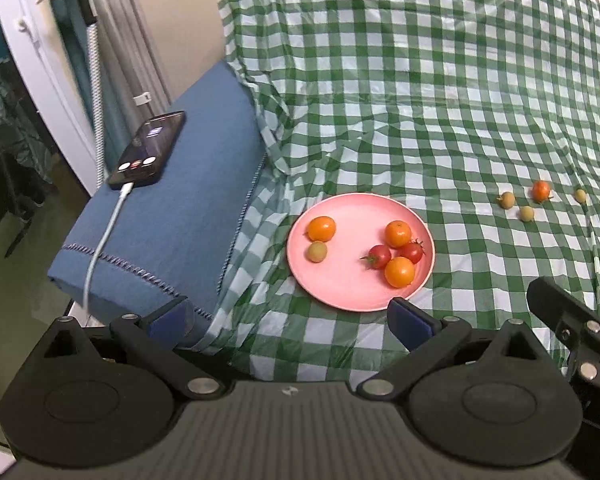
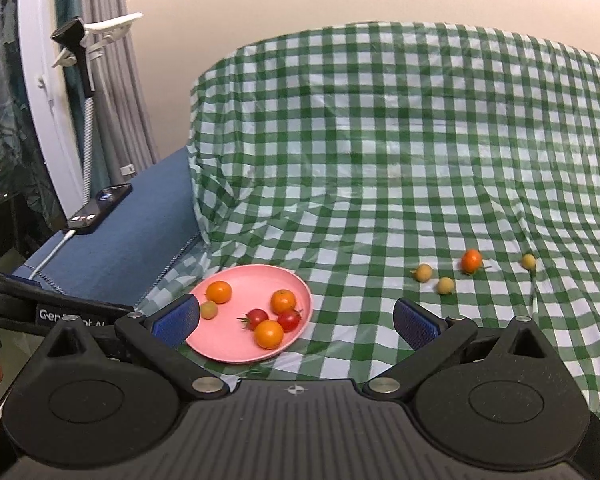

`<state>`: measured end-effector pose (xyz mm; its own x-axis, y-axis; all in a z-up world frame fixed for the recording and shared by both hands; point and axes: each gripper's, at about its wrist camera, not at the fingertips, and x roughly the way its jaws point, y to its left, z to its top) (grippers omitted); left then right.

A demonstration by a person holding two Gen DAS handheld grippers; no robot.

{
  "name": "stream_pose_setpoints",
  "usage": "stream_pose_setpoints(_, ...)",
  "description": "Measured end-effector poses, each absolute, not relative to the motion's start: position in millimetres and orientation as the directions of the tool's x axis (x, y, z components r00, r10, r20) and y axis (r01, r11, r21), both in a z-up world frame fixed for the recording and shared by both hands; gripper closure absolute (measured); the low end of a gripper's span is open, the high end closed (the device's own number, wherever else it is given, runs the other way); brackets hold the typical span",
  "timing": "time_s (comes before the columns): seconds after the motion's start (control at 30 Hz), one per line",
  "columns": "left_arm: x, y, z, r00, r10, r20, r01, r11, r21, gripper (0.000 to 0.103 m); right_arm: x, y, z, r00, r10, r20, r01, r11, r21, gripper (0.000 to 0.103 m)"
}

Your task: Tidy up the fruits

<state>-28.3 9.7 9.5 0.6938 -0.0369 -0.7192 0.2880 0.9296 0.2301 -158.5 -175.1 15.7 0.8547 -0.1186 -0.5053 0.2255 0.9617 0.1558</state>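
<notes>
While six fruits are already sitting on the pink plate at lower left of the right wrist view, four loose fruits are lying well apart at right on the green checked cloth. Both the right gripper and left gripper are hanging released and empty. Judging by this, collecting is partway; next calls for reaching right. A phone is resting on blue fabric at upper left.

Both views above shared plate
</notes>
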Motion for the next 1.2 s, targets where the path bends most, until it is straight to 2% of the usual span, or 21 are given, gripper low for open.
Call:
stream_pose_setpoints(0.33, 22, -57, -13, 0.603, -0.085, -0.793, 0.395, 0.896, 0.204, 0.000, -140, -230, -25, 0.790, -0.195, -0.581, 0.366, 0.911, 0.191, 0.001)
stream_pose_setpoints(0.5, 56, -96, -30, 0.561, -0.058, -0.826, 0.404, 0.890, 0.212, 0.000, -120, -270, -56, 0.749, -0.271, -0.604, 0.448, 0.879, 0.162, 0.001)
stream_pose_setpoints(0.67, 80, -112, -34, 0.562, -0.049, -0.826, 0.377, 0.903, 0.203, 0.000, -78, -316, -96, 0.699, -0.329, -0.636, 0.512, 0.850, 0.122, 0.001)
stream_pose_setpoints(0.9, 111, -116, -45, 0.553, -0.020, -0.833, 0.367, 0.903, 0.222, 0.000, -9, -353, -150, 0.659, -0.365, -0.658, 0.512, 0.858, 0.036, 0.001)
stream_pose_setpoints(1.2, 138, -146, -63, 0.564, 0.004, -0.826, 0.377, 0.889, 0.261, 0.000, 29, -367, -186, 0.641, -0.419, -0.643, 0.522, 0.852, -0.034, 0.001)
